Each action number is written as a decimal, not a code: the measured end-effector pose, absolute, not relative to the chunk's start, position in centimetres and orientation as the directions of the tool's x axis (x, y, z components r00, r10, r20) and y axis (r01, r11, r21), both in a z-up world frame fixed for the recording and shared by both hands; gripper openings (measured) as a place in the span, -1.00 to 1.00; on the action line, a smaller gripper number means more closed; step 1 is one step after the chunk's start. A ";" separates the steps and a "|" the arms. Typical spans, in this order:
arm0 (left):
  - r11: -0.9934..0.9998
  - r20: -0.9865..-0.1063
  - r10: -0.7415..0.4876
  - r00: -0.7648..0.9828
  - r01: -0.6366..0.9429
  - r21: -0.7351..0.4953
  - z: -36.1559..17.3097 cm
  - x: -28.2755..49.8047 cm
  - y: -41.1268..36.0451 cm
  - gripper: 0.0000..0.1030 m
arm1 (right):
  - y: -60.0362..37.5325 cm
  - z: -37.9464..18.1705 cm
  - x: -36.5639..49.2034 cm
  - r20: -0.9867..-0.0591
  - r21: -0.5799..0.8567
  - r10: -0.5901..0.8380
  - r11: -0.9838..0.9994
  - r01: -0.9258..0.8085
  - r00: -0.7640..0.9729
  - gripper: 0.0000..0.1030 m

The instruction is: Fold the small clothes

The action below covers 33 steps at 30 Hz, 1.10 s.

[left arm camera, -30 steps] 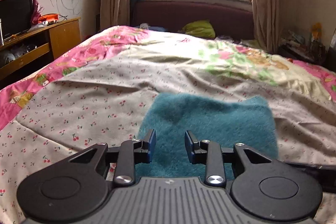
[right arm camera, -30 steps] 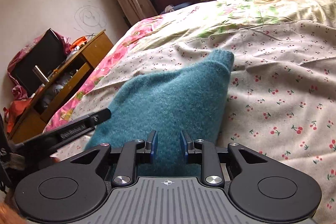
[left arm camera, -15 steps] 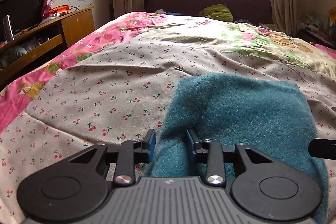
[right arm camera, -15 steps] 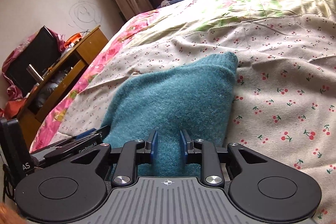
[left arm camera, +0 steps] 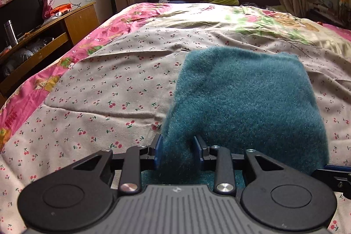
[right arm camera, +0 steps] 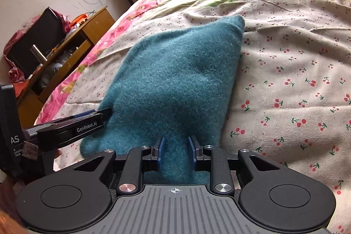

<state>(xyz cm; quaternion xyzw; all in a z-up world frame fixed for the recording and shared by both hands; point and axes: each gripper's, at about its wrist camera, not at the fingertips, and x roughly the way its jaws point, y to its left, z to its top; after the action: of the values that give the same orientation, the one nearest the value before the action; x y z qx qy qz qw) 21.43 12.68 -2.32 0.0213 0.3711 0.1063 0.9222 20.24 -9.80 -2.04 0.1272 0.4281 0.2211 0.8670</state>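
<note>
Both grippers had carried the teal garment's near edge forward across the bed since a second ago, so the fuzzy cloth filled far more of each view than before and its far fold sat closer to the headboard end.

The left gripper [left arm camera: 178, 151] was pinched on a bunched tuft of the teal fleece garment [left arm camera: 243, 106], its blue pads pressing the fabric from both sides at the garment's near left corner. The right gripper [right arm camera: 176, 151] was likewise clamped on a thick ridge of the same garment [right arm camera: 175, 80] at its near right edge, the jaws held apart only by the cloth between them. In the right wrist view the left gripper's body came in from the left, touching the garment's near left side.

The garment was a deep teal, plush and hairy-surfaced, with no print or seam that could be made out. It looked doubled over, lifted at the near edge where the two grippers held it and draping down onto the cherry-print sheet [left arm camera: 105, 89] at its far end. From the right wrist it tapered to a rounded far corner; from the left wrist its far edge read as a broad, nearly straight fold. It lay about mid-bed, with the pink floral quilt [left arm camera: 136, 14] beyond and to the left.
</note>
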 end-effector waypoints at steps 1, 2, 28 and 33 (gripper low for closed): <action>0.977 -0.682 0.210 0.701 -0.176 0.119 -2.1 21.3 12.6 -0.15 | -9.9 -1.7 19.9 -0.680 0.413 0.495 0.868 -0.274 0.541 -0.52; 0.979 -0.683 0.202 0.702 -0.172 0.113 -1.8 21.1 12.5 -0.15 | -10.0 -1.3 19.7 -0.671 0.419 0.502 0.864 -0.279 0.546 -0.52; 0.991 -0.762 0.136 0.634 -0.099 0.094 -2.2 15.3 10.9 -0.11 | -11.1 -0.3 14.5 -0.673 0.422 0.497 0.866 -0.268 0.548 -0.52; 0.992 -0.772 0.123 0.624 -0.093 0.083 -2.3 14.9 11.0 -0.11 | -11.3 -0.3 14.4 -0.673 0.421 0.494 0.868 -0.265 0.550 -0.52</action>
<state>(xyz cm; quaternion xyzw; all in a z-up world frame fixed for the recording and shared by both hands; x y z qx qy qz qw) 14.93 11.04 -2.31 0.0175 0.4293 0.0598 0.9010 14.44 -11.32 -0.35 0.1362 0.4211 0.2180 0.8698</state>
